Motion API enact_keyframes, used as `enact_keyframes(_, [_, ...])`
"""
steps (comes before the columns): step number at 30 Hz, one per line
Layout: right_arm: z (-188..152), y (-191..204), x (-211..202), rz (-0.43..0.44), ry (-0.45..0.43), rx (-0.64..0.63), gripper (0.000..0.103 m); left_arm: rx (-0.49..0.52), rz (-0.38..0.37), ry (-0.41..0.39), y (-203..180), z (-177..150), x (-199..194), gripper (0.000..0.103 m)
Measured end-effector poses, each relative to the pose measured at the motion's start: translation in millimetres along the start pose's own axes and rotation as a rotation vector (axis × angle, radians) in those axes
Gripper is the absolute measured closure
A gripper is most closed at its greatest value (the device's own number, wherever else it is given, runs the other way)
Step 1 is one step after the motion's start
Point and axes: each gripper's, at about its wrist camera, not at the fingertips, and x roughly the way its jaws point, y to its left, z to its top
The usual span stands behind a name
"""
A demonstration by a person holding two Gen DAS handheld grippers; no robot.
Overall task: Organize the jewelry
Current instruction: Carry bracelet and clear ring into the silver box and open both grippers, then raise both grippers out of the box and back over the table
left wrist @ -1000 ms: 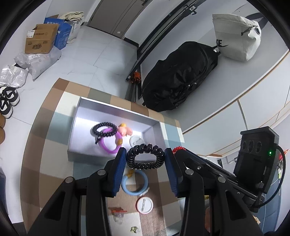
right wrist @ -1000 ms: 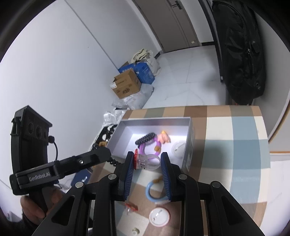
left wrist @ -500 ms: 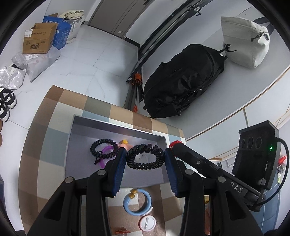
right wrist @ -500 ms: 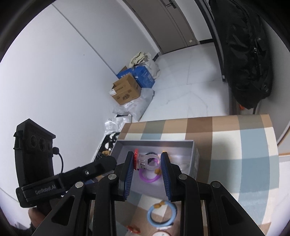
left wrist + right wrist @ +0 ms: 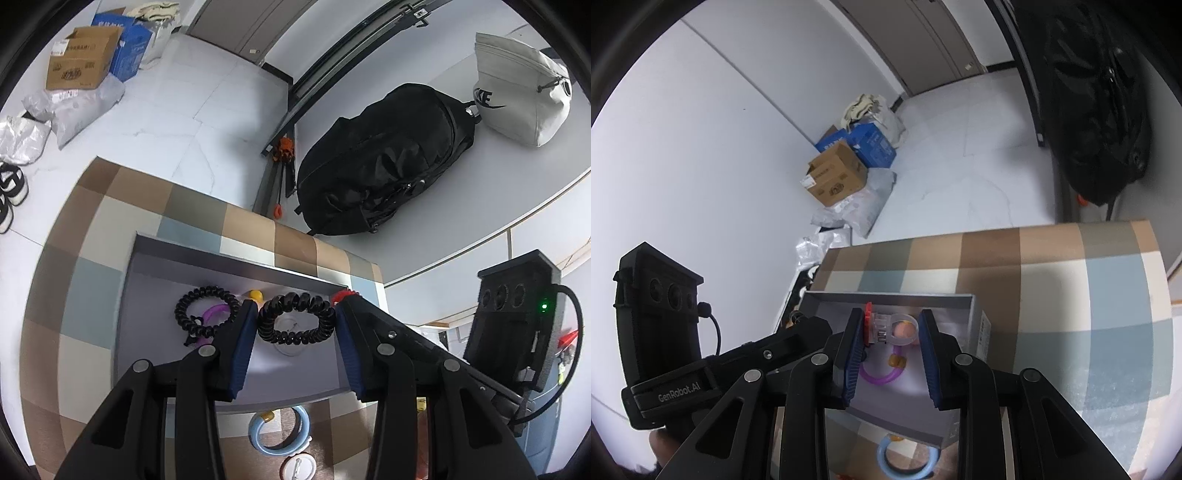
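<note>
My left gripper [image 5: 295,317] is shut on a black spiral hair tie [image 5: 295,318] and holds it over the open grey box [image 5: 236,264]. Inside the box lie another black spiral tie [image 5: 201,308], a purple bracelet [image 5: 216,312] and a white round badge [image 5: 290,349]. In the right wrist view my right gripper [image 5: 890,328] is shut on a clear plastic ring with a red top [image 5: 886,328], also above the grey box [image 5: 886,297], where the purple bracelet [image 5: 879,376] shows below it. The left gripper [image 5: 809,330] reaches in from the left there.
A light blue bracelet [image 5: 280,430] and a white badge [image 5: 297,467] lie on the checked tablecloth [image 5: 92,258] in front of the box. A black backpack [image 5: 384,162], a white bag [image 5: 521,96] and cardboard boxes [image 5: 81,59] sit on the floor beyond the table.
Both grippers have moved forward with their loads, from over the cloth in front of the box to above its inside. The blue bracelet now lies behind the fingertips.
</note>
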Motion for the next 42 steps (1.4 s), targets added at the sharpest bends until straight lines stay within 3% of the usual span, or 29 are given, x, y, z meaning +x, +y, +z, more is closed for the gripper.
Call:
enact_keyframes(11, [-2,-6,2,-0.005,0.009,0.034,0.073,-0.031,0.002,0.003,3,2,6,0.065])
enact_keyframes(13, [-2,-7,1,-0.009,0.007,0.039,0.072,-0.048,-0.020,0.013,4,2,7,0.061])
enact_keyframes(17, [-1,-9,-5,0.001,-0.024,0.051,0.058,-0.050,-0.013,-0.001,2,3,4,0.054])
enact_keyframes(19, [0,-9,-10,0.010,-0.048,0.051,0.052,-0.059,-0.015,-0.013,2,3,1,0.038])
enact_keyframes(20, [0,-8,-12,0.011,-0.059,0.049,0.050,-0.067,-0.017,-0.020,3,3,0,0.037])
enact_keyframes(24, [1,-8,-21,0.006,-0.097,0.047,0.034,-0.065,-0.006,-0.022,3,3,-1,0.036])
enact_keyframes(36, [-2,-12,-27,-0.002,-0.107,0.066,0.018,-0.067,0.037,-0.042,3,-3,-9,0.032])
enact_keyframes(42, [-7,-13,-34,-0.013,-0.124,0.068,0.012,-0.033,0.098,-0.069,-1,-10,-17,0.031])
